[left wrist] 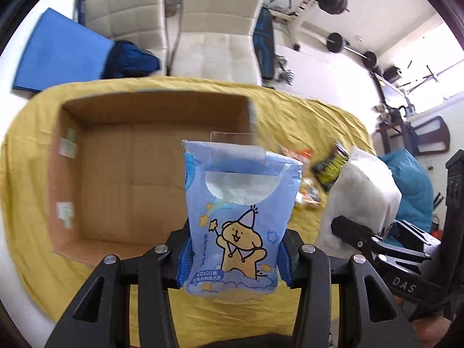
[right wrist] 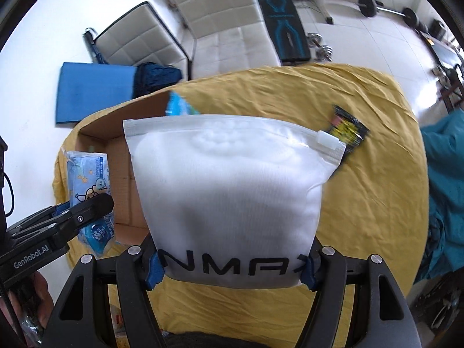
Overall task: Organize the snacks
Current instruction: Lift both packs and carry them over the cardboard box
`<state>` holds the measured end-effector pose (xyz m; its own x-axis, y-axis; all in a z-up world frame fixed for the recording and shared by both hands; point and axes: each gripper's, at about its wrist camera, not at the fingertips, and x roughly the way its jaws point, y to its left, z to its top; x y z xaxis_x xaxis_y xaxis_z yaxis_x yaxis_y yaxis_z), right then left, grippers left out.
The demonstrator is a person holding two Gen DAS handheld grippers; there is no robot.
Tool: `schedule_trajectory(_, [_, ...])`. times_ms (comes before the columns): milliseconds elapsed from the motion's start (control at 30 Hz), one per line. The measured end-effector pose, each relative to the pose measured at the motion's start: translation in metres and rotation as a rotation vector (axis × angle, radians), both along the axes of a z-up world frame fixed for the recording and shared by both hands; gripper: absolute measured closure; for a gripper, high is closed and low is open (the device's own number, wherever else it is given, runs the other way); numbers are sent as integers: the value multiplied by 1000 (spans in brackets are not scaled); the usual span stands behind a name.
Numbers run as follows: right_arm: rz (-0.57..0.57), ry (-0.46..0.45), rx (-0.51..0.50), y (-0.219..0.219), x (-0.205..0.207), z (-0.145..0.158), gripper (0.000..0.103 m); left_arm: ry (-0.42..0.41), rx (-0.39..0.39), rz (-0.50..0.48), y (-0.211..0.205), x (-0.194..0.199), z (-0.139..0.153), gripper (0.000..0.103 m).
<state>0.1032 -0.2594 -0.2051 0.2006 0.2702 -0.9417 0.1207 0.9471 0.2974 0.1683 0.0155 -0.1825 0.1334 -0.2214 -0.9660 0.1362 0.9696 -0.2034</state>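
My left gripper (left wrist: 235,256) is shut on a blue tissue pack (left wrist: 240,200) printed with a yellow cartoon dog, held up above the table in front of an open cardboard box (left wrist: 121,174). My right gripper (right wrist: 232,264) is shut on a white zip bag (right wrist: 232,179) with black letters, also lifted over the yellow cloth. In the left wrist view the white zip bag (left wrist: 362,191) and the right gripper (left wrist: 374,243) hang to the right. The right wrist view shows the left gripper (right wrist: 69,211) with the tissue pack (right wrist: 90,191) at the left, over the box (right wrist: 121,162).
A yellow cloth (right wrist: 362,203) covers the table. A black and yellow snack packet (right wrist: 348,133) lies on it, and several small snack packs (left wrist: 307,191) lie behind the tissue pack. Two white chairs (left wrist: 220,29), a blue mat (left wrist: 58,55) and gym weights (left wrist: 336,43) stand on the floor beyond.
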Motion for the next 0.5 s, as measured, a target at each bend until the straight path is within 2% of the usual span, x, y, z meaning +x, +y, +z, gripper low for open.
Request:
schedule_trajectory(100, [32, -8, 6, 50, 20, 8, 30, -7, 25, 9, 26, 12, -1, 59])
schedule_trajectory(200, [66, 4, 11, 96, 39, 6, 30, 7, 41, 19, 54, 33, -15, 59])
schedule_trajectory(333, [95, 35, 12, 142, 69, -17, 30, 55, 20, 38, 85, 57, -36, 59])
schedule_trajectory(500, [104, 94, -10, 187, 107, -64, 30, 143, -12, 52, 102, 89, -81, 59])
